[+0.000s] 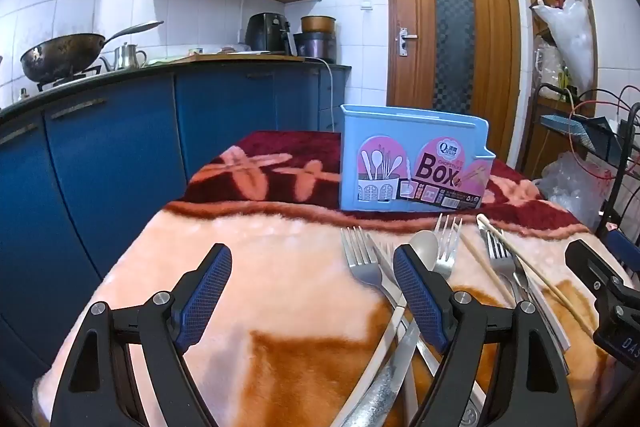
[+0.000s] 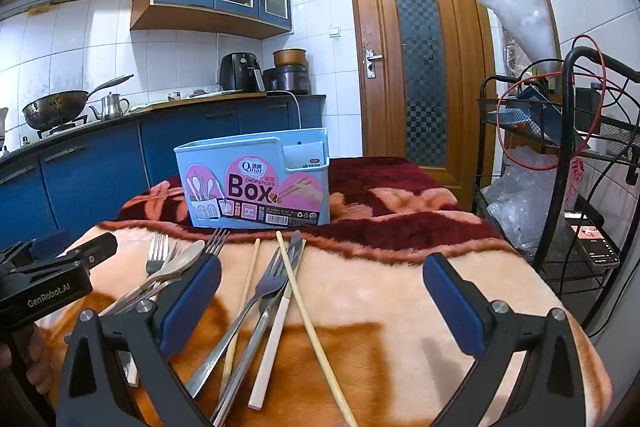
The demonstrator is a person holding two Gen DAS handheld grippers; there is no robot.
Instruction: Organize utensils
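A light blue utensil box with a pink "Box" label stands upright at the back of a blanket-covered table. In front of it lie loose forks, a spoon, a white-handled knife and two wooden chopsticks. My left gripper hovers open over the blanket left of the pile, nothing between its fingers. My right gripper is open above the fork, knife and chopsticks, touching none of them. The left gripper's body shows at the right wrist view's left edge.
Blue kitchen cabinets with a wok and kettle run along the left. A wooden door is behind the table. A black wire rack with cables and plastic bags stands close to the table's right edge.
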